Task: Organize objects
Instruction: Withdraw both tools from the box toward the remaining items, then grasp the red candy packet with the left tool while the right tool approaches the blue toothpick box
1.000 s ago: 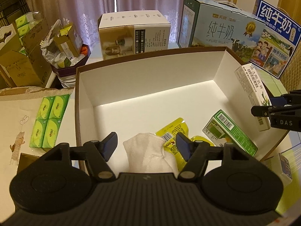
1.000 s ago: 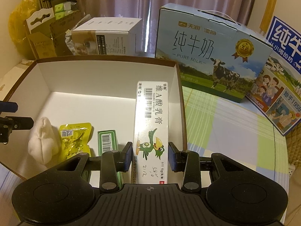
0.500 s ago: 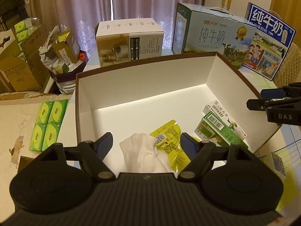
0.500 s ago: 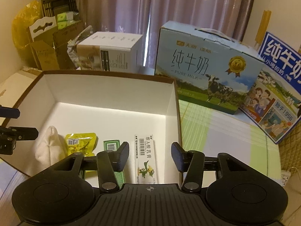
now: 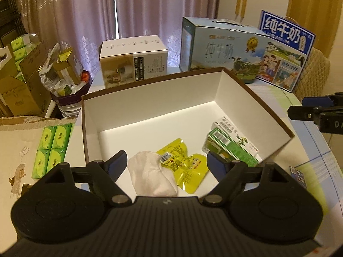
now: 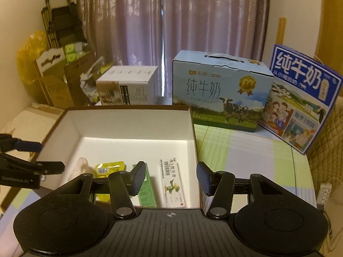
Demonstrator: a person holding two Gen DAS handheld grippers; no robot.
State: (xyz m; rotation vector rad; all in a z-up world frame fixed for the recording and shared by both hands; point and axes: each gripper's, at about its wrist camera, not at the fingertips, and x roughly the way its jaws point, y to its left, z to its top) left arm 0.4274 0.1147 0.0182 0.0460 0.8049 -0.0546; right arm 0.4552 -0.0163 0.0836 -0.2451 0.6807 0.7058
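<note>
Released duck-print carton (image 6: 172, 182) now flat in box (image 6: 128, 115); "PURE MILK" case (image 6: 220, 92) behind.

1. The pale blue milk carton (image 6: 220, 90), beyond the claw, reads "纯牛奶" and "PURE MILK".
2. The dark blue milk box (image 6: 300, 98), to its right, reads "纯牛奶" and "1956".

The open box (image 5: 150, 98) is matt white cardboard inside with a brown rim. In it, the soft white cloth (image 5: 150, 175) looks rough-woven, the yellow pouches (image 5: 184, 167) are glossy, crinkled plastic film, and the green carton (image 5: 231, 150) is smooth printed card. Far behind, the milk cases (image 6: 220, 94) are glossy printed cardboard, the curtains (image 6: 193, 27) sheer cloth.
</note>
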